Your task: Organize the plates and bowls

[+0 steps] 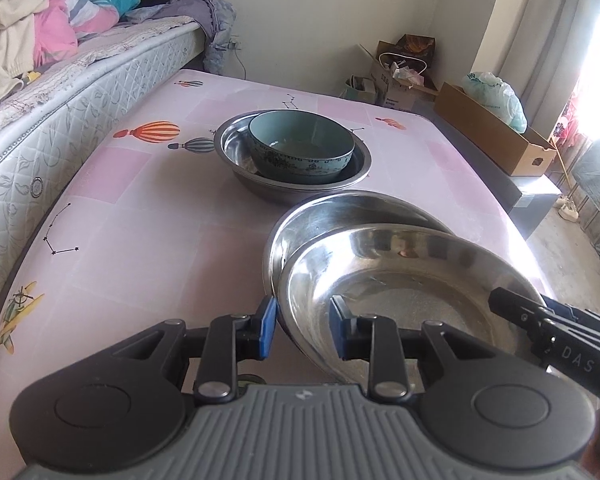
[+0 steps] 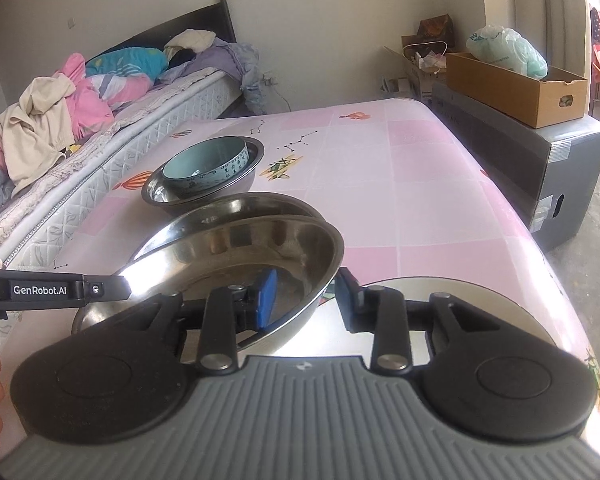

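Note:
A steel plate [image 1: 400,276] is tilted above a second steel plate [image 1: 340,208] on the pink table. My left gripper [image 1: 302,330] straddles the upper plate's near-left rim, jaws apart with a gap to the rim. My right gripper [image 2: 306,294] straddles the same plate's [image 2: 228,256] right rim, also with a gap. The lower plate's [image 2: 236,204] rim shows behind. Farther back a teal bowl [image 1: 300,148] sits inside a steel bowl [image 1: 236,148]; in the right wrist view the teal bowl [image 2: 204,164] and the steel bowl [image 2: 156,194] lie at centre left. The other gripper [image 1: 556,328] shows at right.
A mattress [image 1: 60,120] with heaped bedding borders the table's left edge. A cardboard box [image 2: 516,84] sits on a grey box [image 2: 540,168] to the right of the table [image 2: 420,200]. Another steel rim [image 2: 460,292] lies under my right gripper.

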`<state>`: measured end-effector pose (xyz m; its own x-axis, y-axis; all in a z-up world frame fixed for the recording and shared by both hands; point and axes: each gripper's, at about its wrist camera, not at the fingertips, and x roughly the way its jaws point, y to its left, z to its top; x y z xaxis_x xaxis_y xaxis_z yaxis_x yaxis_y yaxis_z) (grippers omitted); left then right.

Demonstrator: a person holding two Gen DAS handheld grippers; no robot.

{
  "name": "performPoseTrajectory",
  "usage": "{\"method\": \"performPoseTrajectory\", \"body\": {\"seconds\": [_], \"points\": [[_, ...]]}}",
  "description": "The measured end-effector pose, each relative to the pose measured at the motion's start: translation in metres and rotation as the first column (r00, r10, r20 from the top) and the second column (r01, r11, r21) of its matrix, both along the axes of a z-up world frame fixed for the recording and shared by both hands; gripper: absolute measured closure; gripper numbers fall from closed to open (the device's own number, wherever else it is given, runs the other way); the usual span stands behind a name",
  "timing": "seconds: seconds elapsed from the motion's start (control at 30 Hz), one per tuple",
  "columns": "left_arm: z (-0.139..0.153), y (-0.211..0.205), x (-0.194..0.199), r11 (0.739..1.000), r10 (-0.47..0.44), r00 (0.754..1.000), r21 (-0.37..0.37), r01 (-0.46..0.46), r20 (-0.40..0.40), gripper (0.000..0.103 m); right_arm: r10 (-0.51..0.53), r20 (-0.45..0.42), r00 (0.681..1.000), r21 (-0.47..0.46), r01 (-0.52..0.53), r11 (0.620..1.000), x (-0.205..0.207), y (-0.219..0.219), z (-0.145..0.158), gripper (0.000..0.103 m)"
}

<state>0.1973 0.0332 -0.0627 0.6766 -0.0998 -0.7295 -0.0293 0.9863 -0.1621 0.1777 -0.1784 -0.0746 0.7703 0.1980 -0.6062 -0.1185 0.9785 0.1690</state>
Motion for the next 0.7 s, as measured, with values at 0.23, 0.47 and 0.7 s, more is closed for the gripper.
{"method": "performPoseTrajectory", "body": {"seconds": [0.23,0.47,0.7], "points": [[0.003,0.006,-0.005,1.000,0.019,1.000,-0.007,-0.018,0.011,0.071,-0.021,-0.010,1.000,-0.021,0.021,1.000,0.010,-0.001,-0.003,0.060],[0.006,0.003,-0.020,1.000,0.009,1.000,-0.012,-0.009,0.008,0.055,-0.059,-0.005,0.998,-0.002,0.059,0.998,-0.004,-0.016,0.000,0.058],[0.008,-0.010,-0.044,1.000,-0.026,1.000,-0.016,0.026,-0.001,0.042,-0.115,0.006,0.993,0.078,0.115,0.990,-0.043,-0.058,0.012,0.057]]}}
